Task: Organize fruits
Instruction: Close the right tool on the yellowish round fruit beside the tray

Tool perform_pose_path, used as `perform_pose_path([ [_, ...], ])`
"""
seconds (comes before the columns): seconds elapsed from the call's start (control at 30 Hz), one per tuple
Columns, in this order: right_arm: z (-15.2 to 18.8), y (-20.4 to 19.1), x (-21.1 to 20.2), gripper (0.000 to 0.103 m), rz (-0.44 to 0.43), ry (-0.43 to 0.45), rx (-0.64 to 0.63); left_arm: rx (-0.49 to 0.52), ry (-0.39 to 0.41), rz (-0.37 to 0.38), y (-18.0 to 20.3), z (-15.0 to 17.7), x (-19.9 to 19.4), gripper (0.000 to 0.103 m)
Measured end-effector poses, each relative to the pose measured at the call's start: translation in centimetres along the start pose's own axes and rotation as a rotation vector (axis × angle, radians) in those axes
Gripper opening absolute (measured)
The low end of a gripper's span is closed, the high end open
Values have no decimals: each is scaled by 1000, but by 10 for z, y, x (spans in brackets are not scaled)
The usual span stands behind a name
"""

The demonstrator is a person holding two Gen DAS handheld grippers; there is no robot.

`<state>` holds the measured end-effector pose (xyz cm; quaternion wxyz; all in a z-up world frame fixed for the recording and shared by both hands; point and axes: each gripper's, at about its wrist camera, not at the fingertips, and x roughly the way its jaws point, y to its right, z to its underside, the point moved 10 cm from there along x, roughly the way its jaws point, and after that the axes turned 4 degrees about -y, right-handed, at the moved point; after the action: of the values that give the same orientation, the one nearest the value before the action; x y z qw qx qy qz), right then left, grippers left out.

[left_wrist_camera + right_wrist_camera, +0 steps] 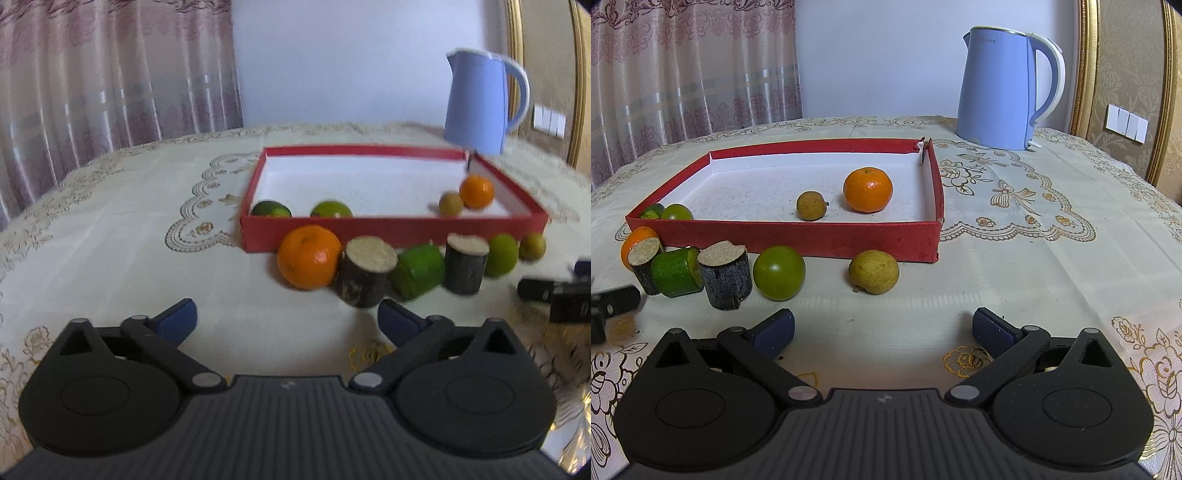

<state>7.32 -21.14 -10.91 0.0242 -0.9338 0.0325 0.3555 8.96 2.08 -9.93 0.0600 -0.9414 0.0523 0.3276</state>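
A red box (798, 238) holds an orange (868, 189), a small brown fruit (811, 205) and two green fruits (676, 212) at its left end. In front of it lie an orange (308, 256), two dark cut cylinders (365, 271) (726, 275), a green piece (676, 271), a green round fruit (779, 272) and a yellowish fruit (874, 271). My left gripper (287, 317) is open and empty, just short of the orange. My right gripper (882, 328) is open and empty, just short of the yellowish fruit.
A blue kettle (1004, 88) stands behind the box at the right. The table (1034, 258) has an embroidered cream cloth. Curtains hang at the back left. The other gripper shows at the right edge of the left wrist view (554, 291).
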Motion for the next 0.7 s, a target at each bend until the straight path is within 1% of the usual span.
perform_pose_path([
  [0.1,0,0,0,103,0,0,0,19,1,-16,2,0,1,103],
  [0.37,0,0,0,103,-2,1,3,-4,-19,-11,-1,1,6,103],
  [0.5,0,2,0,103,-23,9,11,-13,-21,-7,-2,1,6,103],
  [0.7,-4,6,-2,103,-61,19,42,-60,-42,34,-7,3,9,103],
])
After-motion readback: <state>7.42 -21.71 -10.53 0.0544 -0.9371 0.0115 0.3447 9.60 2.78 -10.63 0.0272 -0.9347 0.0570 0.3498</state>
